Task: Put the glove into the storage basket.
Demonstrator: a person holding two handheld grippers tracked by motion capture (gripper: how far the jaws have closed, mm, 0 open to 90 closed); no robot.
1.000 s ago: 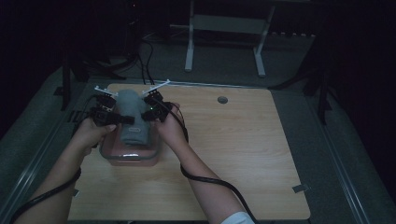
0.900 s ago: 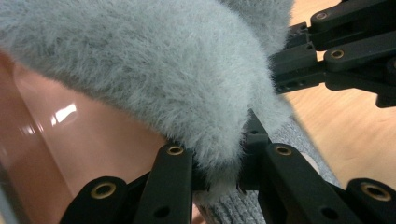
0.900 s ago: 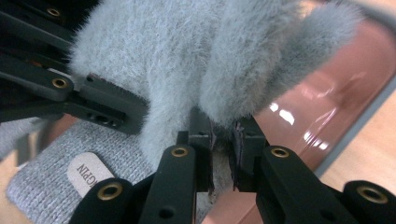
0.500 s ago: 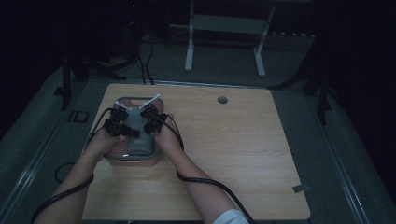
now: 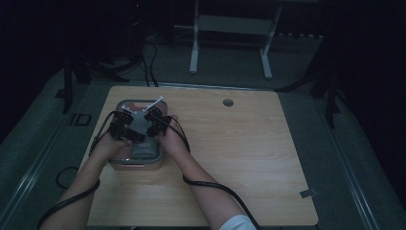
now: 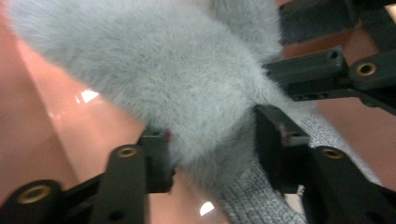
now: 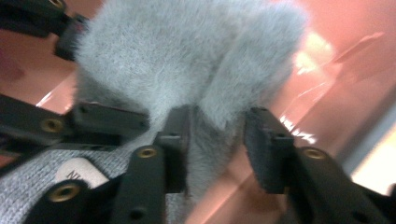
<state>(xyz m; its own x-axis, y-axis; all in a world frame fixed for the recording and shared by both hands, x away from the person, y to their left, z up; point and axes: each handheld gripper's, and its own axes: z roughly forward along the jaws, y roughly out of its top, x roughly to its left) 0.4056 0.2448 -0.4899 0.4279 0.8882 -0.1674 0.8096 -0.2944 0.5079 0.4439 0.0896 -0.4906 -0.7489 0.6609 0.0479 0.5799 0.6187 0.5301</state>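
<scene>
The left hand-held gripper (image 6: pixel 212 154) has just been opening; its jaws now stand apart around a fold of the grey furry slipper (image 6: pixel 163 79), the pads no longer pinching it. The right hand-held gripper (image 7: pixel 215 144) has likewise just been opening, jaws loose about another fold of fur. The slipper lies in a pink bin (image 5: pixel 119 163) near the tabletop's (image 5: pixel 239 158) left edge, walls close on both sides. A white label (image 7: pixel 77 175) on the knit lining is too cropped to read. The pale wood tabletop to the right is bare; the room is dark.
</scene>
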